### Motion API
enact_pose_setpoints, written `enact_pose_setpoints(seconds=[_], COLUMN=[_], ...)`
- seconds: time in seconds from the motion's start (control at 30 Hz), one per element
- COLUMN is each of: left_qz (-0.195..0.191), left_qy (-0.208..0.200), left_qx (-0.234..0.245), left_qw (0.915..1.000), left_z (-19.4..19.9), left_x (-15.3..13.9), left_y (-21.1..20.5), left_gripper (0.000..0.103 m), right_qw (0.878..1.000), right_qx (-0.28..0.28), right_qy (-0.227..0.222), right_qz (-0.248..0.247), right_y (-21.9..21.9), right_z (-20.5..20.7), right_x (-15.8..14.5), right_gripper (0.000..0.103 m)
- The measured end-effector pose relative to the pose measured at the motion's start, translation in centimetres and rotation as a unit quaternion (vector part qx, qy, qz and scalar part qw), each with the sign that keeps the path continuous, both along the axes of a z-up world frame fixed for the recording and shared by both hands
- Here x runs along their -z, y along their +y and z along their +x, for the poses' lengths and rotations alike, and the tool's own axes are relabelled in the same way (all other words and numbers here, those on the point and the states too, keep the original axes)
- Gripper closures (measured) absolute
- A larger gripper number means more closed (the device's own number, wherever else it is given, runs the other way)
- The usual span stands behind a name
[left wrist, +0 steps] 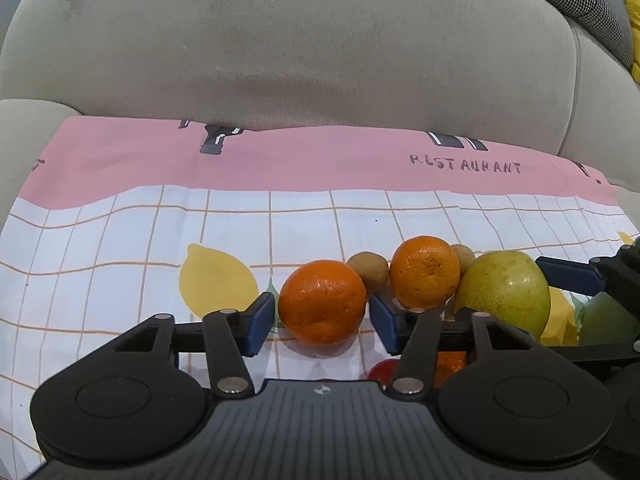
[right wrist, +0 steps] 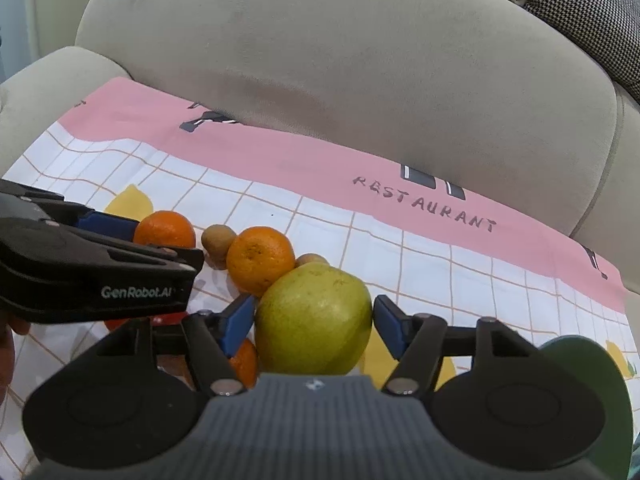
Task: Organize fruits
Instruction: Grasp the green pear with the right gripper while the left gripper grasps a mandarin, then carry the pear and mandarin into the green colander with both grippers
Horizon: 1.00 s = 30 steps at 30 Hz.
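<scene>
On the lemon-print cloth (left wrist: 120, 240) spread over the beige sofa (left wrist: 320, 60), we see our left gripper (left wrist: 322, 318) with its blue pads standing on either side of an orange (left wrist: 322, 302), the right pad at the fruit's edge and a narrow gap showing at the left one, so we cannot tell whether it truly grips. Our right gripper (right wrist: 314, 322) brackets the big green pomelo (right wrist: 314, 320) the same way, its left pad against the rind and its right pad just beside it, and there too we cannot tell if it is clamped. A second orange (left wrist: 424, 272) and two small brown fruits (left wrist: 368, 268) sit huddled between those two, touching one another.
</scene>
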<state>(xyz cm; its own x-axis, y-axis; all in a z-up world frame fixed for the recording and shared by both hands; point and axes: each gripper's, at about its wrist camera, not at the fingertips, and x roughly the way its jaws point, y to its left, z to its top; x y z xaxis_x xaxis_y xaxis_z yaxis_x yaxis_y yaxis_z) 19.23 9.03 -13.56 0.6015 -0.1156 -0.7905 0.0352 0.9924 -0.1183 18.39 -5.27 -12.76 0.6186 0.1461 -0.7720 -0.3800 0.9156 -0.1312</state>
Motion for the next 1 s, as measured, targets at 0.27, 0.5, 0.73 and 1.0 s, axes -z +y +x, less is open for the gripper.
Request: enact_pose_setpoints(seconds=[0.27, 0.5, 0.73, 1.0], left_qz=[-0.004, -0.014, -0.033, -0.066], left_qy=[-0.008, -0.023, -0.046, -0.065], left_qx=[0.001, -0.014, -0.020, -0.010], left_qw=[1.0000, 0.9995, 0.9982, 0.9956], left_z=[-0.3, -1.4, -3.5, -6.2], left_x=[0.0, -1.4, -4.5, -8.2], left_y=[-0.1, 0.5, 1.0, -0.2], left_gripper=[0.051, 0.051, 0.051, 0.051], right_qw=[1.000, 1.000, 0.999, 0.995], right_qx=[-0.002, -0.004, -0.013, -0.022], right_qy=[0.001, -0.006, -0.037, -0.058], right_qz=[0.002, 0.006, 0.023, 0.074], right_y=[-0.1, -0.3, -0.8, -3.1], right_z=[0.2, -0.1, -1.2, -3.7], right_x=[0.0, -0.5, -2.6, -6.4], right_gripper=[0.040, 0.040, 0.040, 0.040])
